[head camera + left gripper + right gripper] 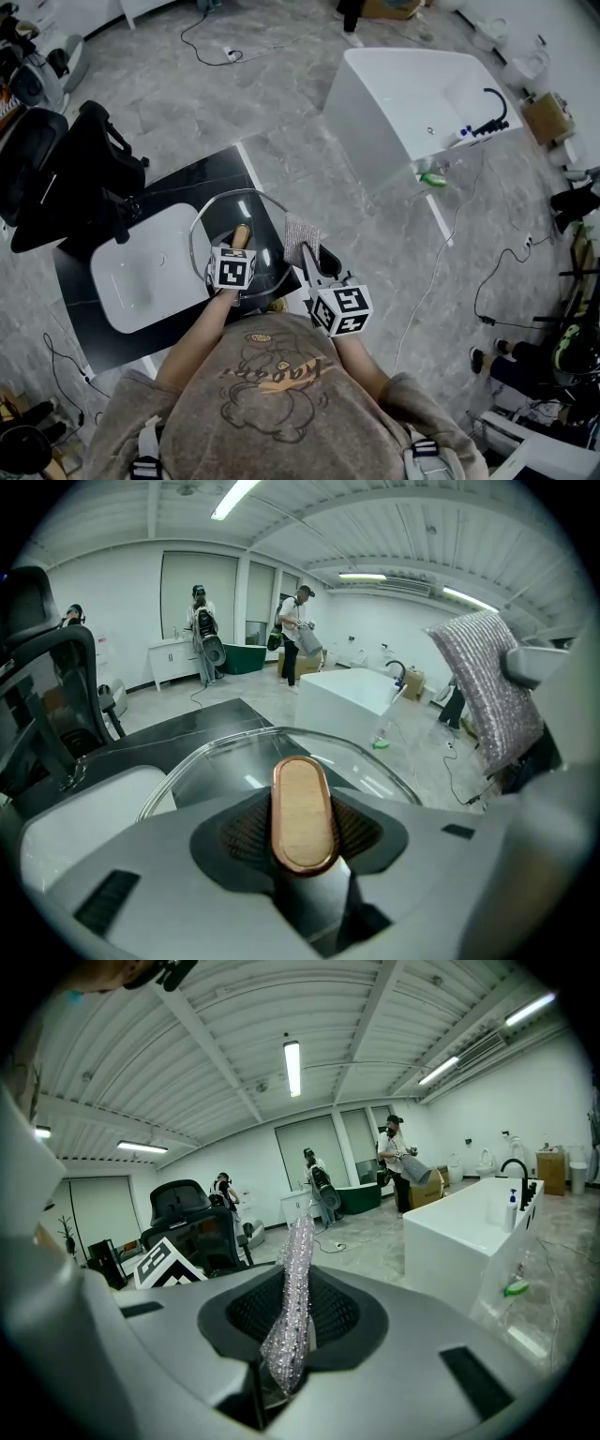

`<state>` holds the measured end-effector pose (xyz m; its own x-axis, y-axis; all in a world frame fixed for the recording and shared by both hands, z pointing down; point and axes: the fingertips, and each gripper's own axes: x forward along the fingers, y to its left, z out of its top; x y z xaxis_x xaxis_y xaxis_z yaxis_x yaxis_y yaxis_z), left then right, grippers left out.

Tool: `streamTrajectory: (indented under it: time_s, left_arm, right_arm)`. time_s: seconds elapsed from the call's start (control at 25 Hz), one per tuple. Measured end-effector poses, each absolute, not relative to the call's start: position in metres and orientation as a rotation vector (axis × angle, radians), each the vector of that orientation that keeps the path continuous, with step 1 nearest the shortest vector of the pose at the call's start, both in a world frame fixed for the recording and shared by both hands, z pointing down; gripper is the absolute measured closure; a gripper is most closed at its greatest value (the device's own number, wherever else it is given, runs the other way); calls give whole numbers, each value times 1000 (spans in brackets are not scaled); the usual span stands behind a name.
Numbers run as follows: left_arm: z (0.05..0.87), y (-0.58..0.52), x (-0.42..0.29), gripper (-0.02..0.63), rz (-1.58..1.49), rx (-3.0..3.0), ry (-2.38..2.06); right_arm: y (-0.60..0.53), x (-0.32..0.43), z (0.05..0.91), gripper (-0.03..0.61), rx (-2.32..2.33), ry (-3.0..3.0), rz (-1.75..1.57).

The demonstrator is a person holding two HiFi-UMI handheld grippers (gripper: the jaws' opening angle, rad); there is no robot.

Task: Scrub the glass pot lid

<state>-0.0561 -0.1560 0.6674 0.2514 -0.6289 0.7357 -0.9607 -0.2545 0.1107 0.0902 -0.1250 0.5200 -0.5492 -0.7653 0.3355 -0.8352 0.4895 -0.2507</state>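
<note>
Left fingers (242,832) gripping lid handle (302,814), right fingers (339,1312) pinching cloth (292,1321)

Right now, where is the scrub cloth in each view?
Head view: cloth just right of centre.
Left gripper view: upper right.
Right gripper view: centre, pinched between the jaws.
Shared landmark: white tub, right of centre in all three.

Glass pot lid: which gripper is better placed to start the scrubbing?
Right. The right gripper is shut on the scrub cloth, held just beside the glass lid. The left gripper is clamped on the lid's wooden handle, steadying it, so it probably should hold there.
</note>
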Motion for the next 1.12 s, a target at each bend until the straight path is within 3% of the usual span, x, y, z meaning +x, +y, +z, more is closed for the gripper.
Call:
streamTrajectory:
  time_s: [0.4,0.8,1.0,1.12]
  left_arm:
    - [621,-146,-57,434,692,2077,-1359]
    - [549,-138,-80,434,-33,1941,-1088]
    - [502,-134,-77,434,-478,1837,-804]
    - [488,-128,-73,434,-591,1777,-726]
  right_arm:
    - [-136,83,500,500,1387,-2597,509]
    - [-160,129,447,500,1610,-2615,451]
    - [-157,120,445,500,1553,-2686,452]
    - [-152,101,441,500,1471,-2742,442]
